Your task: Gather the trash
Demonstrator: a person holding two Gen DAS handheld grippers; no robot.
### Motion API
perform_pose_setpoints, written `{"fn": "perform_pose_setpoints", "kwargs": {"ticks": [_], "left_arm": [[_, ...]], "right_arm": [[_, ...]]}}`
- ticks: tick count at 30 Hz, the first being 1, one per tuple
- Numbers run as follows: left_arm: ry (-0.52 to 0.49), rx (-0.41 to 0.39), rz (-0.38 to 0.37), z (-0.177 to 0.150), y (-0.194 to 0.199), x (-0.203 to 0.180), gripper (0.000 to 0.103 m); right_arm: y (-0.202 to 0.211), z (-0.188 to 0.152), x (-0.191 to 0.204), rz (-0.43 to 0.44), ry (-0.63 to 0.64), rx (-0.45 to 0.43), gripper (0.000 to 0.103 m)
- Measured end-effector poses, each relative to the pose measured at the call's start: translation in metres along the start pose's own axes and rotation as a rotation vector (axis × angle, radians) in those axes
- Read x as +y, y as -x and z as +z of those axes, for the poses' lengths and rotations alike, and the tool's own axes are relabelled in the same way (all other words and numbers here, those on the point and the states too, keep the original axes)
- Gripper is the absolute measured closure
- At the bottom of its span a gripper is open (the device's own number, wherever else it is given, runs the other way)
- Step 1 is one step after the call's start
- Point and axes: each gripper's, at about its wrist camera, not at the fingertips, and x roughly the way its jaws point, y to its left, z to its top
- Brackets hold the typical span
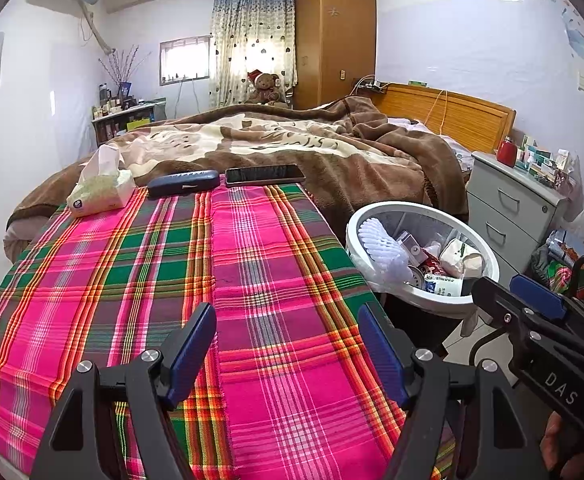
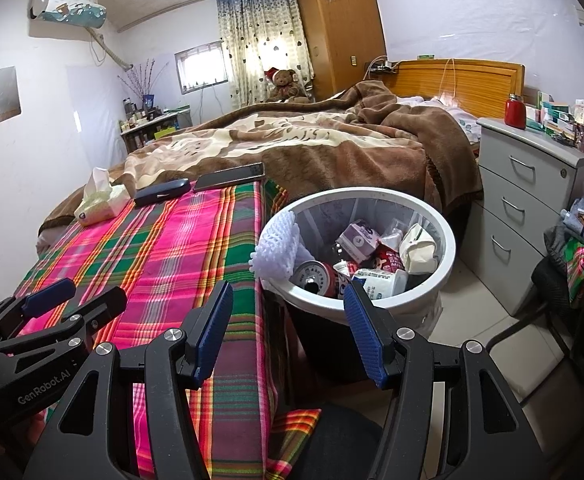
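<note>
Bedroom clutter frames the work: a plaid cloth in pink and green covers the near end of the bed, with a brown blanket heaped beyond it. At the cloth's far edge lie a tissue pack, a dark glasses case and a phone, side by side; these look like belongings kept, not rubbish. Just beside the bed's right edge stands the white bin, placed within easy reach of the cloth, and the trash sits inside it: a can, cartons, crumpled wrappers and a white foam net draped against the inner wall. No loose rubbish shows on the cloth, so the collecting seems about finished, though the fisheye edges hide some floor. Left gripper hovers over the plaid with fingers spread and nothing between them; right gripper hangs near the bin's rim, likewise spread and empty
</note>
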Motion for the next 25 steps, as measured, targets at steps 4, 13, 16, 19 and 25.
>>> {"fn": "perform_pose_setpoints", "kwargs": {"ticks": [4, 13, 16, 19, 25], "left_arm": [[0.002, 0.002, 0.0, -0.0002, -0.0001, 0.0005, 0.03], [0.005, 0.0, 0.002, -0.0007, -0.0004, 0.0011, 0.03], [0.008, 0.001, -0.002, -0.0011, -0.0002, 0.0009, 0.03], [0.008, 0.002, 0.0, -0.0012, -0.0002, 0.0016, 0.03], [0.009, 0.003, 0.003, -0.0014, 0.0001, 0.0024, 0.03]], "right_arm": [[0.0002, 0.0, 0.0005, 0.0, -0.001, 0.001, 0.044], [0.0008, -0.0004, 0.0046, 0.002, 0.003, -0.001, 0.044], [0.0012, -0.0003, 0.0048, 0.003, -0.001, 0.001, 0.044], [0.0008, 0.0001, 0.0038, 0.003, 0.002, 0.0, 0.044], [0.0011, 0.0, 0.0043, 0.004, 0.001, 0.001, 0.044]]}}
